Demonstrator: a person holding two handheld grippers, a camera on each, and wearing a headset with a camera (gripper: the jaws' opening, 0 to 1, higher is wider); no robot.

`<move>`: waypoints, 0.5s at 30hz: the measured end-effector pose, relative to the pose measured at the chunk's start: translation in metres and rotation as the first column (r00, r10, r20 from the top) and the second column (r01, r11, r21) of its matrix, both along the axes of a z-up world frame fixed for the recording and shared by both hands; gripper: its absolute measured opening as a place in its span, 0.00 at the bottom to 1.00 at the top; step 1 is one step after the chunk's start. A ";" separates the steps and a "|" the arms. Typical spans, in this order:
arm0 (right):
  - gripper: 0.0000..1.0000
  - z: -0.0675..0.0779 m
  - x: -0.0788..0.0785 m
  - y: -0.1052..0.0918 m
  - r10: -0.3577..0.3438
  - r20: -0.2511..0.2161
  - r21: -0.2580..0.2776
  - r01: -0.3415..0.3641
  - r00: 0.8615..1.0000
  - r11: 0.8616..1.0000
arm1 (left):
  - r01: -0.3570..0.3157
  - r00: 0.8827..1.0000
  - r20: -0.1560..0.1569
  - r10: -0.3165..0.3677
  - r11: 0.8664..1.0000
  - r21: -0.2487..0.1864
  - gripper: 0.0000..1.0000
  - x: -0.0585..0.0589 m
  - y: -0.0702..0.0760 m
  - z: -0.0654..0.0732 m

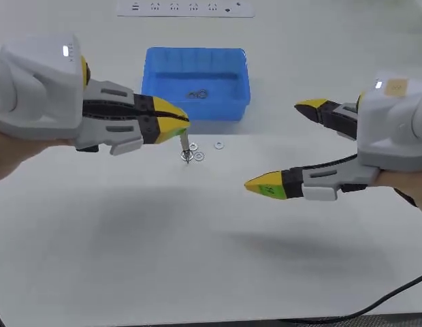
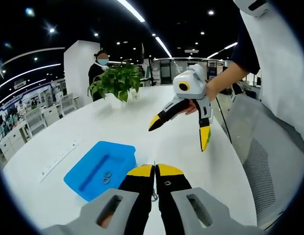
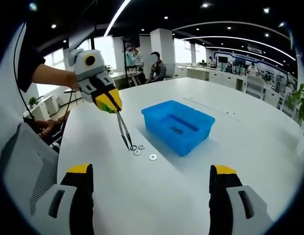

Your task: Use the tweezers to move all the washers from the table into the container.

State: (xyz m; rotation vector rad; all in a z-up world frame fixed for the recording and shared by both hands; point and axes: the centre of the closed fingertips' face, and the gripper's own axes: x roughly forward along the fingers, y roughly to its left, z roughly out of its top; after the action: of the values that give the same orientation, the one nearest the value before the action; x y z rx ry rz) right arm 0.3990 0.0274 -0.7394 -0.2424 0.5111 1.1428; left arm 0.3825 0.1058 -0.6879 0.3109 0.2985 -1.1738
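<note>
My left gripper [image 1: 185, 123] is shut on a pair of thin metal tweezers [image 1: 186, 144] that point down at the table. Their tips touch down among several small washers [image 1: 199, 156] lying in front of the blue container [image 1: 231, 95]. I cannot tell whether a washer is pinched. A few washers [image 1: 197, 95] lie inside the container. My right gripper [image 1: 273, 144] hovers wide open to the right, holding nothing. In the right gripper view the tweezers [image 3: 124, 129] reach the washers [image 3: 137, 152] beside the container [image 3: 191, 134]. The left gripper view has the container [image 2: 83, 178] at lower left.
A white power strip [image 1: 186, 8] lies at the table's far edge behind the container. A black cable [image 1: 374, 306] crosses the near right corner. A potted plant [image 2: 115, 83] stands farther along the table, with a person behind it.
</note>
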 end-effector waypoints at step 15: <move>0.95 -0.005 -0.018 0.039 0.100 -0.037 0.036 -0.098 0.994 0.995 | 0.048 0.999 -0.020 -0.047 0.997 0.060 0.05 -0.008 -0.003 -0.005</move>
State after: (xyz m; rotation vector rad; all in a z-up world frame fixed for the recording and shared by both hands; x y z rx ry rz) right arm 0.3813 0.0660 -0.7444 -0.2185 0.5183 1.2538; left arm 0.3744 0.1024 -0.6930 0.3622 0.3449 -1.2169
